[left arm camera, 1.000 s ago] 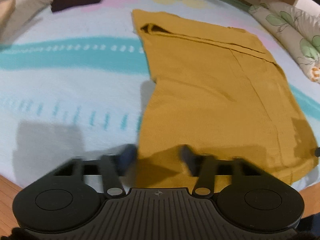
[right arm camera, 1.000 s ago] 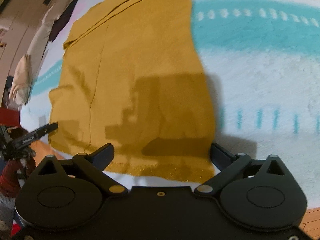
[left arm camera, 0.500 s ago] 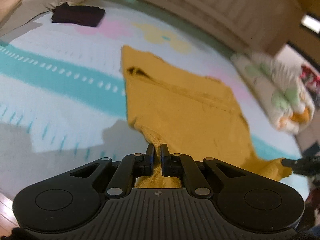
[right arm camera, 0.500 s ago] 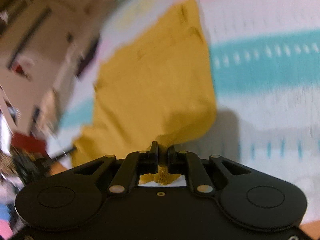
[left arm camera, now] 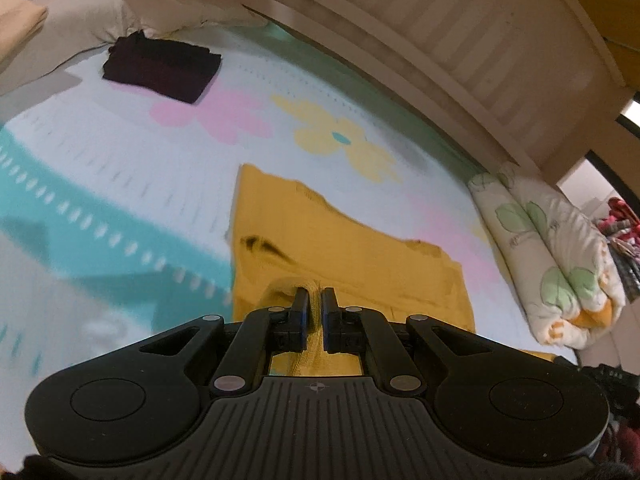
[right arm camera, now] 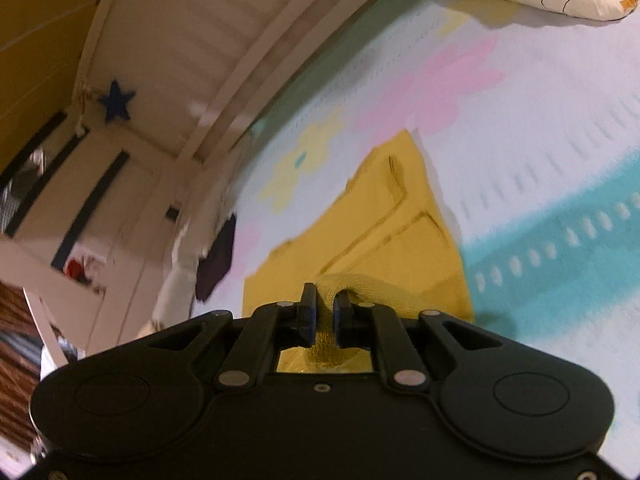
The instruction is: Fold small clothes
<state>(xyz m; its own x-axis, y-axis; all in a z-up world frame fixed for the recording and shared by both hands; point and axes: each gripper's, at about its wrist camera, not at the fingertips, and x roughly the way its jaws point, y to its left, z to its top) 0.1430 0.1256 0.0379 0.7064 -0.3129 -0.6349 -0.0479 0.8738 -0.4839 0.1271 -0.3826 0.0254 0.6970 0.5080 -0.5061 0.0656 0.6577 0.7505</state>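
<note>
A mustard-yellow knit garment (left arm camera: 352, 248) lies on the flower-patterned bed sheet (left arm camera: 120, 168). My left gripper (left arm camera: 314, 300) is shut on the garment's near hem, and the cloth bunches between its fingers. My right gripper (right arm camera: 325, 304) is shut on the other near corner of the same garment (right arm camera: 384, 216). Both grippers hold the hem lifted above the far part of the garment, which still rests flat on the sheet (right arm camera: 540, 120).
A folded dark garment (left arm camera: 160, 66) lies at the far left of the bed near beige pillows (left arm camera: 80, 24). A rolled leaf-print quilt (left arm camera: 560, 264) lies at the right edge. A slatted wooden headboard (left arm camera: 440, 32) borders the far side.
Both grippers went from open at the near hem to shut on it. They have lifted the hem and carried it forward over the garment toward the headboard.
</note>
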